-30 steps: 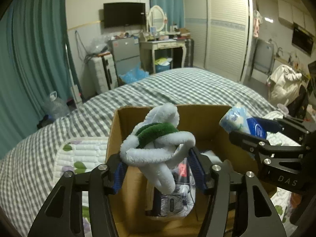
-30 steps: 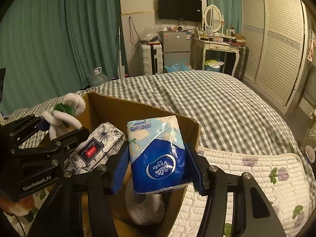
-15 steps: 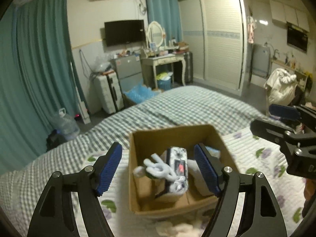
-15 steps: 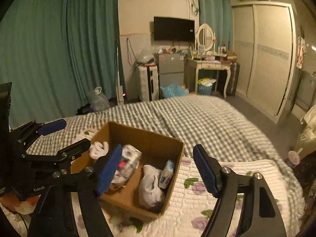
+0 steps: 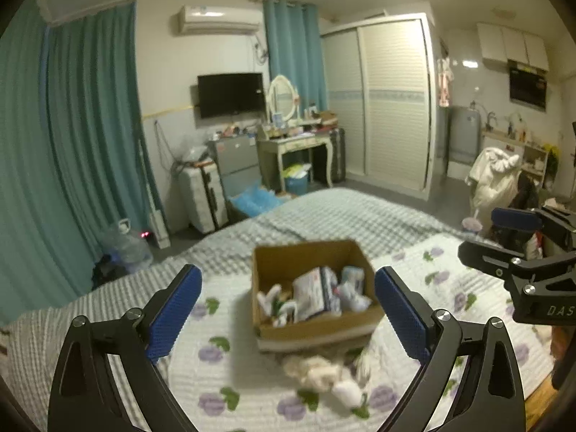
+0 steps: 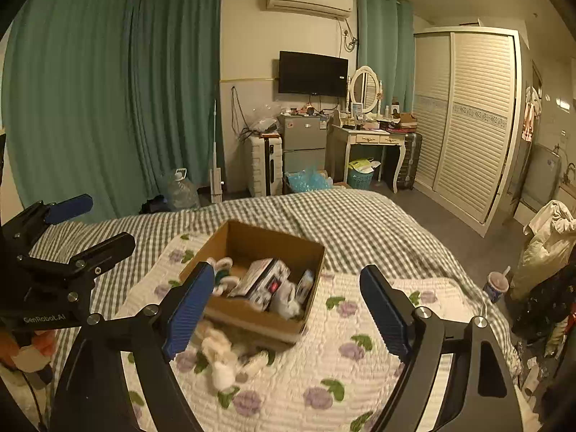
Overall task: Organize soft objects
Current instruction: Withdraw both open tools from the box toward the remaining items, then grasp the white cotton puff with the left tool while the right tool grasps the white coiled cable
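Sitting on bed, cardboard box [image 5: 313,325] holds soft items.

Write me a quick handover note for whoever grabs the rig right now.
Left tongs: open, empty, held back from the box.
Right tongs: open, empty, also held back.
Cardboard box sits on the floral quilt on the bed. Inside: a white-and-green plush toy, a floral tissue pack, a blue tissue pack and a white soft item.
Left: a pale plush toy lies on the quilt just in front of the box; it probably goes in next.
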### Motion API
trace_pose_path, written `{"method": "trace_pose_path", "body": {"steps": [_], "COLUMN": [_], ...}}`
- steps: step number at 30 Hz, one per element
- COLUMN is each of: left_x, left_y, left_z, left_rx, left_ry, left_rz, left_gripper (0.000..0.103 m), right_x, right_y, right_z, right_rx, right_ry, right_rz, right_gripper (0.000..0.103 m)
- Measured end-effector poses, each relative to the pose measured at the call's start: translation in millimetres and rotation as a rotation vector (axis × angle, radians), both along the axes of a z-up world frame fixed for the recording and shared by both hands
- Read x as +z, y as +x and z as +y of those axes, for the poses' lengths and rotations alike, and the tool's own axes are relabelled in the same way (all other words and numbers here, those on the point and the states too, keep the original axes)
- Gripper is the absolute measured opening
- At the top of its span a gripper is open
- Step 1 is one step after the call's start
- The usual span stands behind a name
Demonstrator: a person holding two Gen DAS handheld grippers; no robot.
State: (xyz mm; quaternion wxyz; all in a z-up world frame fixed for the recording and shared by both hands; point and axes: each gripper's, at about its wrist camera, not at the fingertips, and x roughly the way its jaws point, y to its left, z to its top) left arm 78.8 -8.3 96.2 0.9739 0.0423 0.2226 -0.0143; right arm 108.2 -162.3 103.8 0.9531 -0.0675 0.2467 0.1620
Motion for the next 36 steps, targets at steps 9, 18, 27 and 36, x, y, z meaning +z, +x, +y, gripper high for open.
{"method": "trace_pose_path", "body": {"steps": [9,18,27,36], "left_x": [-111.1,-218.5,-225.9,-230.9], "left_y": [4.5,26.1,27.1,25.5], "left_z": [17.1,37.0,35.4,27.0], "left_rx": [0.067,0.159,0.155,0.143], "left_ry": [-0.052,-0.072,-0.080,-0.076], "left_rz": [0.135,0.330,0.334,0.345], "left_gripper": [0.098,0.098,0.098,0.097], "right_x": [-108.3,-202.7,-232.7,-248.7], "right_y": [9.9,50.2,59.4,82.7], "right_z": [18.5,38.4,54.1,49.6], "right_rx": [0.028,0.036,0.071,0.060], "right_ry": [-0.023,-0.123,-0.134,-0.128], "right_rz": [0.145,0.310,0.345,0.424], "right_gripper": [0.083,0.083,0.077,0.043]}}
